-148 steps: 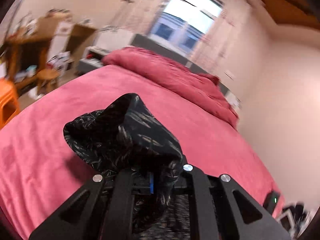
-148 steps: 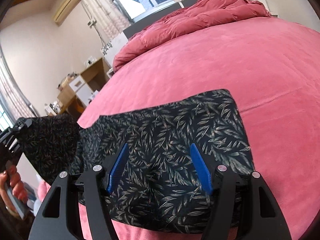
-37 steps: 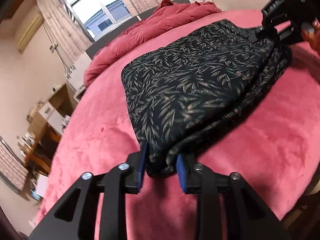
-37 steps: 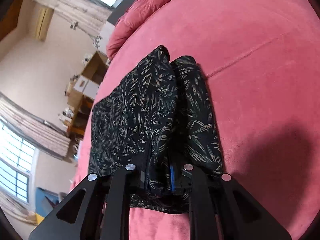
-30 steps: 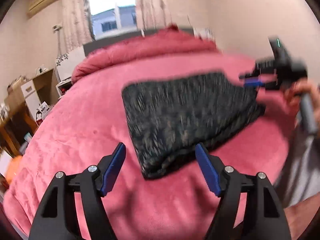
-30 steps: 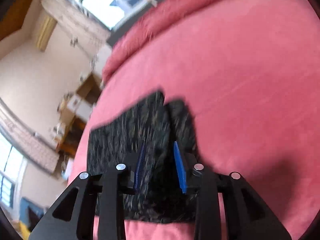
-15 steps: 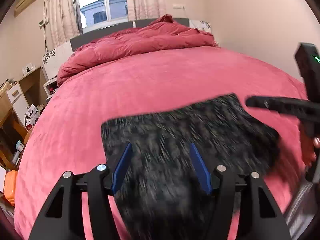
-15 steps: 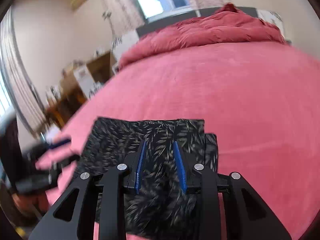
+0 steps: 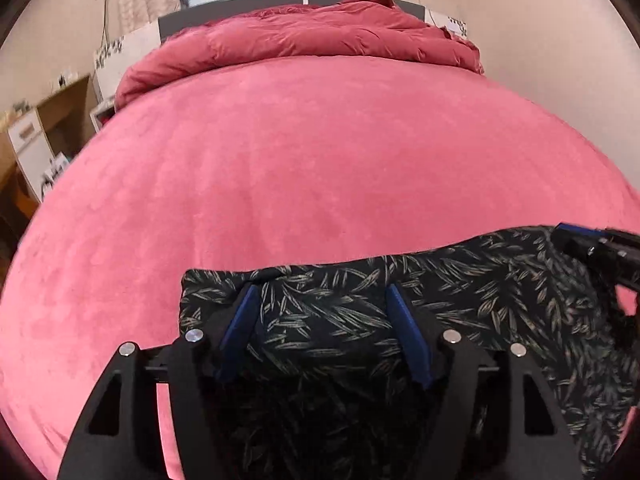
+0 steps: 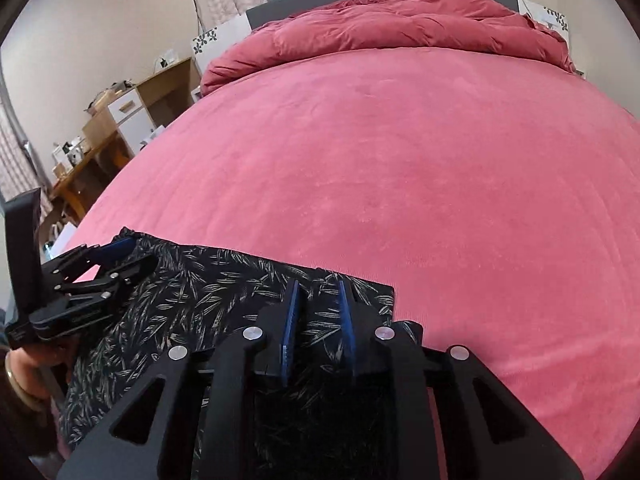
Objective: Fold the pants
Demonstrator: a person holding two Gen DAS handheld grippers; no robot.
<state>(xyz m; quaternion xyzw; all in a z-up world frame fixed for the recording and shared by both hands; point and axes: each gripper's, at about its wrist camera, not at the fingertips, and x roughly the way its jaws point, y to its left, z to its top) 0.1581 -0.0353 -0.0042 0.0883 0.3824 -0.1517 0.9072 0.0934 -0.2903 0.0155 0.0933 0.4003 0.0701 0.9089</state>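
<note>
Pants (image 9: 460,300) lie folded on the pink bed (image 9: 320,160).

One pair of pants (image 9: 460,304), black with a pale leaf print, lies folded at the bottom of both frames. Two grippers hover over it: the left gripper (image 9: 324,332) at lower centre of its own view with its blue pads set wide, and the right gripper (image 10: 318,322) at lower centre of its view (pads a narrow gap apart). One bed (image 9: 320,168) fills the middle, one bunched red duvet (image 10: 384,28) sits along the top, and one wooden desk (image 10: 92,152) stands at the left edge.
</note>
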